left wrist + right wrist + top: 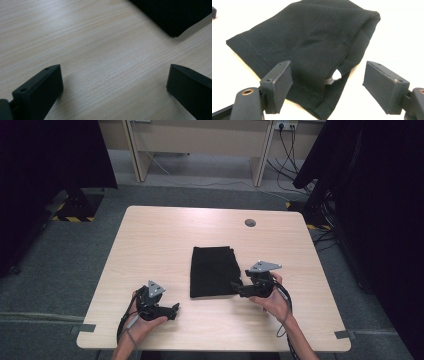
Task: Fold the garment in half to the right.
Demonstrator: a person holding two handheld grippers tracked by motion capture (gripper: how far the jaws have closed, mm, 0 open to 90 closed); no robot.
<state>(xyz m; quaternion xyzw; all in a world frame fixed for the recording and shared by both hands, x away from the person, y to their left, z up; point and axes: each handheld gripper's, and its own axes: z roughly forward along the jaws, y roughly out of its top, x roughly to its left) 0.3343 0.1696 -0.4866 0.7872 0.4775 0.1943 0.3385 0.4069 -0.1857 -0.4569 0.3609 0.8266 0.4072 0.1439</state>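
Forearms enter from the near edge of the table (150, 227), each hand carrying a gripper. Just beyond them, a folded black cloth (214, 271) lies flat on the light wood, a little right of the table's middle and nearer the person than the far edge. In the right gripper view the cloth (312, 45) shows layered, with a folded edge along its right side and a small pale gap between layers at its near corner. At the cloth's near right corner sits the right gripper (236, 285), pointing left toward it; its jaws stand wide apart, released, with the cloth's corner lying between them and no pad pressing on it. Whether the lower jaw touches the fabric I cannot tell. Well to the left, the left gripper (175, 309) rests low over bare wood near the table's near edge, also pointing right, jaws spread wide with nothing between them; its own view has a corner of the cloth (175, 15) farther off. Toward the far right of the table is a small round grey cap (250, 223).
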